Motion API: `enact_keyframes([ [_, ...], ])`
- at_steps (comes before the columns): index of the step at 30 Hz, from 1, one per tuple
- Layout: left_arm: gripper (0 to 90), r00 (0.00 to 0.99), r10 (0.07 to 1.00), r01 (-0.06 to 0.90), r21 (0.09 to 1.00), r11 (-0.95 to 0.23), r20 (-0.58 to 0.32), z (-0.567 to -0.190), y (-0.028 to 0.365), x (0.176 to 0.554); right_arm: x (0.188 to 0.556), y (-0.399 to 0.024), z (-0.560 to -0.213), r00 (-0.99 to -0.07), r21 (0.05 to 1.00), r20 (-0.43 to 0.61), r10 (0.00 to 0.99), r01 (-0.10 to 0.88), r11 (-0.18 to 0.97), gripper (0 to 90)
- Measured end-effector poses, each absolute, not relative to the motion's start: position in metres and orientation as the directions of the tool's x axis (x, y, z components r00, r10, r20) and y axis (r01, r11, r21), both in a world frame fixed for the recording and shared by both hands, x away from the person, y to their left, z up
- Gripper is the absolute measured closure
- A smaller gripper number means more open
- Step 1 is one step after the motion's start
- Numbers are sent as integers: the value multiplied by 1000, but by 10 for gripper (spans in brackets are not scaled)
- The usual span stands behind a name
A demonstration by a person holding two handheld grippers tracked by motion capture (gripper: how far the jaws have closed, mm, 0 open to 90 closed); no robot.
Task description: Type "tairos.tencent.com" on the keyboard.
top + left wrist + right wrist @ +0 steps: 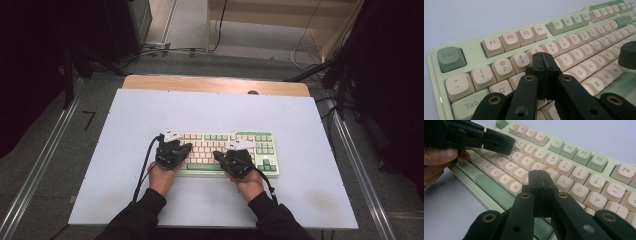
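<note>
A mint-green keyboard (pixel 250 136) with cream and green keycaps lies on the pale table (pixel 210 107), a little right of centre. My left gripper (pixel 186 148) is shut, its tips hovering over the keyboard's left letter keys; in its own view the left gripper (pixel 545 60) points at the keys near the 4 and E. My right gripper (pixel 218 155) is shut too, over the middle letter rows; in its own view the right gripper (pixel 539 176) sits above the H and J keys, with the left gripper (pixel 507 146) off to its left. Nothing is held between either pair of jaws.
The pale board rests on a wooden tabletop (pixel 215 83) whose far edge shows. Metal rails (pixel 35 170) run along both sides. Cables (pixel 165 50) lie on the floor beyond. Each gripper trails a black cable (pixel 142 172) toward the near edge.
</note>
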State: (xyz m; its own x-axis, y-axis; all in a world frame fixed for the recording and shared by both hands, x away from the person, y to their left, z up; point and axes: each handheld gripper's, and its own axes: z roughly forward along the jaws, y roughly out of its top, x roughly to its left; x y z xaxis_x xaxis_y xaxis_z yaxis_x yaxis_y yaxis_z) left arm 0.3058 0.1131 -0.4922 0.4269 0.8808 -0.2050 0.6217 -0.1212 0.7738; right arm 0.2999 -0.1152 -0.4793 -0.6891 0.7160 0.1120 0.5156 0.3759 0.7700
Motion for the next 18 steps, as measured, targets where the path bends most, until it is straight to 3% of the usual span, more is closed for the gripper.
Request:
enact_keyframes([
  [18,900,449,861,594,800,-88,-239,-481,117,298,299,-113,-481,-694,767,108,712,513,385,874],
])
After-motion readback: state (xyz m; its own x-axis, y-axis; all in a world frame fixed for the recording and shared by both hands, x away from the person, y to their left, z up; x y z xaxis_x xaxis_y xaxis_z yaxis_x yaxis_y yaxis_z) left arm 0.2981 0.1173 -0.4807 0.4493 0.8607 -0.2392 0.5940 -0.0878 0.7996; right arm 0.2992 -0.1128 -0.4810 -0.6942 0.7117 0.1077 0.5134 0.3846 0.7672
